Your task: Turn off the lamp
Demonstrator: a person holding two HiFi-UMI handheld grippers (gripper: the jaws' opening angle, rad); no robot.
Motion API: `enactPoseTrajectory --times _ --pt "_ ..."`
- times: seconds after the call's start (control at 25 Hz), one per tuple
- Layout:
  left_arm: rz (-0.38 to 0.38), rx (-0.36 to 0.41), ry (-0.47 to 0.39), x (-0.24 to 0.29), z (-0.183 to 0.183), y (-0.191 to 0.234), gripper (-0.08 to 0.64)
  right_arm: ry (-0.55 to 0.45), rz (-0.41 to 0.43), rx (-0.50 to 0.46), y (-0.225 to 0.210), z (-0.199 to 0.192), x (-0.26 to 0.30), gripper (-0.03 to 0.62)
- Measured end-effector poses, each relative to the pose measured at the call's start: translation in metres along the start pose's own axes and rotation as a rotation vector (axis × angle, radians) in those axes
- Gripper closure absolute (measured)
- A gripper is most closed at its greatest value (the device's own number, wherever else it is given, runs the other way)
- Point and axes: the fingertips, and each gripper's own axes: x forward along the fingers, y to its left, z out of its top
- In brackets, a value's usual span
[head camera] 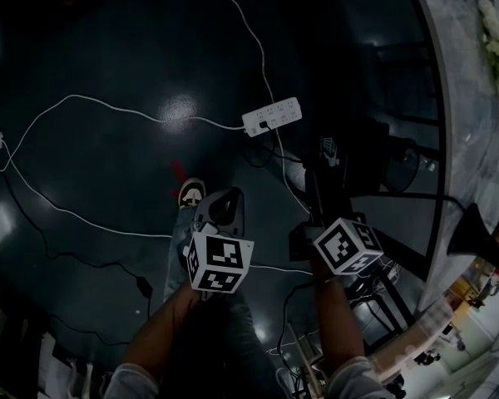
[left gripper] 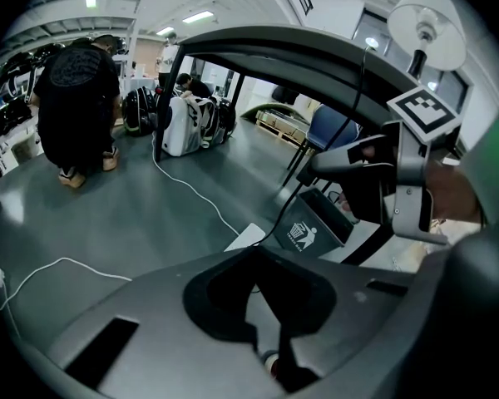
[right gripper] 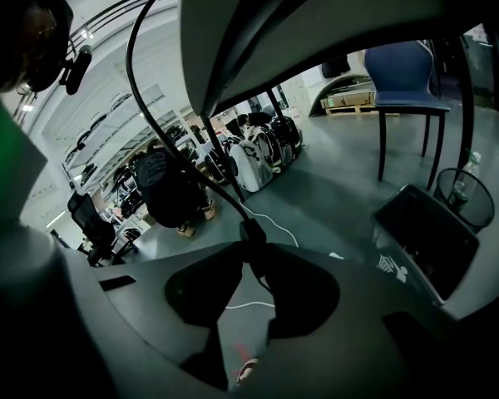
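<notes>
The person stands by the table edge with both claws held low. The right gripper (right gripper: 252, 249) has its jaws partway closed with the tips set on either side of the switch (right gripper: 252, 233), a small black block in the cord (right gripper: 162, 131). Both tips look to be touching it, so I take it as pinched. The left gripper (left gripper: 254, 256) hangs just beside the right one. Its jaws are a little apart with nothing in them, and only floor shows through the gap.

From the switch the cord climbs up and over the rim of the table (left gripper: 316, 52). The lamp (left gripper: 428, 23) stands on top, well above the claws. From below I see its white shade and the bulb, but I cannot tell whether the bulb is lit.

Further off, a power strip (head camera: 272, 115) lies on the floor, and a bin (left gripper: 308, 231) stands under the table.

My reading is that the reach is done and the switch is found and gripped. What is left is the press, or a check that the light has gone out, and then letting go.
</notes>
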Motion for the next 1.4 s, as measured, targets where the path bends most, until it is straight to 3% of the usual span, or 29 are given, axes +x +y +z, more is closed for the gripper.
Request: enactPoseTrajectory --times 0.68,1.16,1.4 --pt "0.003 0.001 0.005 -0.002 -0.004 0.003 0.554 0.009 0.04 0.037 0.006 -0.009 0.0 0.505" --pt "0.005 0.008 0.005 -0.002 -0.008 -0.002 0.554 0.016 -0.007 0.05 -0.004 -0.023 -0.012 0.503" --pt "0.004 0.014 0.01 -0.002 -0.015 -0.007 0.554 0.041 -0.03 0.076 -0.012 -0.04 -0.018 0.549"
